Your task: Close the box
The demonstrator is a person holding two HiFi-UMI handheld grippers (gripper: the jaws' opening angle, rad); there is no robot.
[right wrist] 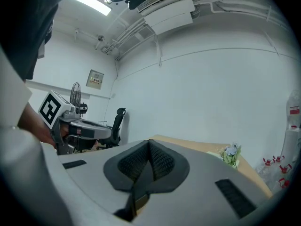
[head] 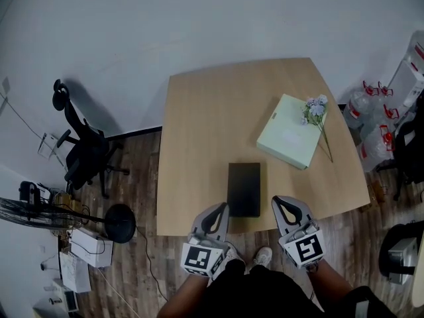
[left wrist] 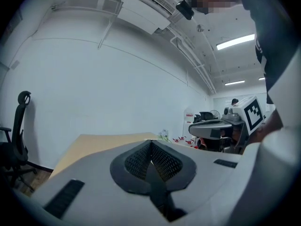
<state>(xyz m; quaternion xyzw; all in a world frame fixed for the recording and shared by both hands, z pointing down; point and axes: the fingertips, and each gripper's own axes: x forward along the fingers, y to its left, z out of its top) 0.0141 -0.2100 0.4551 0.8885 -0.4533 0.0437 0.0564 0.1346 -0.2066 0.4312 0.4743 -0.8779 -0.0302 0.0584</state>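
The light wooden surface [head: 212, 111], smooth and matt with rounded far corners, stands on a dark plank floor [head: 132, 177] against a white wall. A black office chair [head: 83, 151] with a mesh-like back and a headrest stands well apart from the surface on the left. A pale green flat square box [head: 288, 141] with a smooth top lies on the right part of the surface. The flat black rectangular box [head: 244, 187], matt and with its top lying level, rests near the front edge, between the two grippers. The left gripper [head: 218, 212], a grey moulded shell tapering to a point, is held low at the near edge just left of the black box and points forward and upward; its ribbed dark pads [left wrist: 138, 161] are pressed together with nothing between them. The right gripper [head: 281, 207] is held the same way just right of the black box, and its jaws are likewise together and empty. A sprig of pale artificial flowers [head: 316, 108] lies across the green box's far right corner.
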